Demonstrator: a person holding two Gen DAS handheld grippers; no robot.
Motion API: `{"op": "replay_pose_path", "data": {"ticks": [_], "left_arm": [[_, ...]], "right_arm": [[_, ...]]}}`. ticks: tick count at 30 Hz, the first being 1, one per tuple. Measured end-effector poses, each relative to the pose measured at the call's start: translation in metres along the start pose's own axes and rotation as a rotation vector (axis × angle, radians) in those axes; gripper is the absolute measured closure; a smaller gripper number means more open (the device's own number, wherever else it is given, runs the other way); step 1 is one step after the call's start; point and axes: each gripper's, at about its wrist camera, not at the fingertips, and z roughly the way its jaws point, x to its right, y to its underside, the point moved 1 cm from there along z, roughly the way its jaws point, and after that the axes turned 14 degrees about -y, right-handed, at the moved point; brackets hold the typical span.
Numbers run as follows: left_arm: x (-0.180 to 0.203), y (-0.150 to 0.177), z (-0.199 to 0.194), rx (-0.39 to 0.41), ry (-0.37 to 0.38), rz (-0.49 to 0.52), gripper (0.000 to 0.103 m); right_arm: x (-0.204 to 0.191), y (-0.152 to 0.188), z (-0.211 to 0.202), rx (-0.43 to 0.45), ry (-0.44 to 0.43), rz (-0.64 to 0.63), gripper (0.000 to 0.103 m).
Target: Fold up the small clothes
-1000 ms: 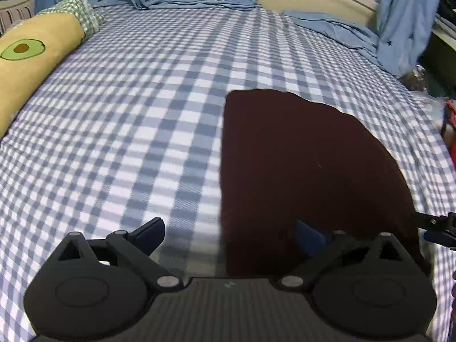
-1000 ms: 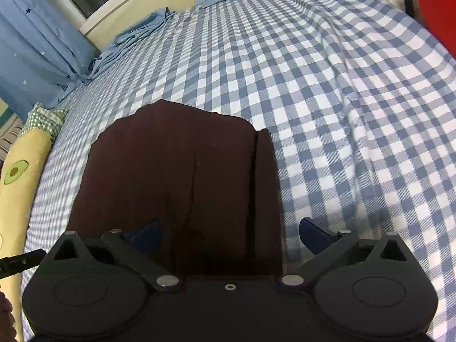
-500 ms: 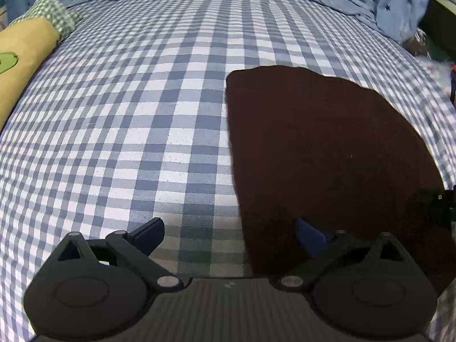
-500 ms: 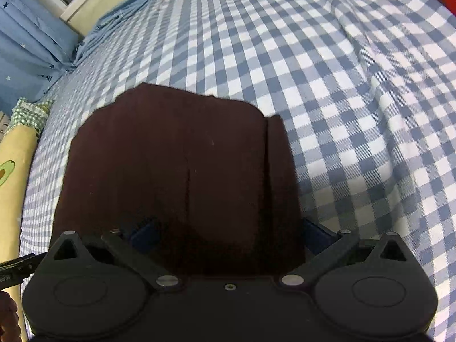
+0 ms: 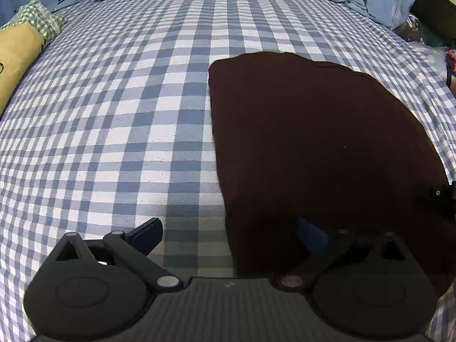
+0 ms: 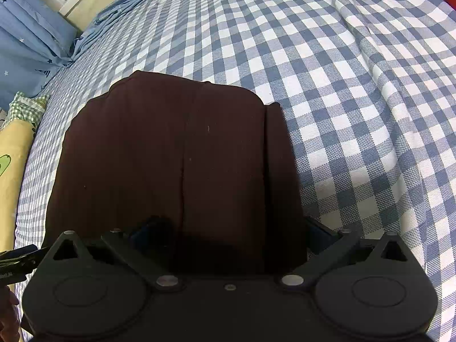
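The dark garment [image 6: 176,165] lay flat on the checked bed [image 5: 114,114]. Both grippers, left [image 5: 228,236] and right [image 6: 230,230], hovered at its near edge, jaws spread and empty. Best pinch both near corners together, all layers.

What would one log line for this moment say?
left gripper: open, at dark maroon folded garment edge | right gripper: open, over garment
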Motion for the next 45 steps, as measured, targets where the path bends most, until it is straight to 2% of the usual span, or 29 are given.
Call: {"op": "replay_pose_path", "data": {"ticks": [16,23,27,36,45], "left_arm": [[0.006,-0.005,0.019,-0.052,0.006,0.006,0.000],[0.007,-0.001,0.021,-0.031,0.001,-0.001,0.000],[0.009,-0.003,0.020,-0.024,0.001,0.026,0.000],[0.004,-0.008,0.029,-0.099,0.041,-0.032,0.000],[0.012,-0.005,0.024,-0.042,0.006,0.011,0.000]], "right_arm": [[-0.005,0.009,0.004,0.019,0.018,-0.043,0.000],[-0.005,0.018,0.004,0.070,0.024,-0.062,0.000],[-0.004,0.016,0.004,0.068,0.024,-0.064,0.000],[-0.007,0.013,0.005,0.045,0.030,-0.065,0.000],[-0.004,0.006,0.007,0.026,0.029,-0.068,0.000]]}}
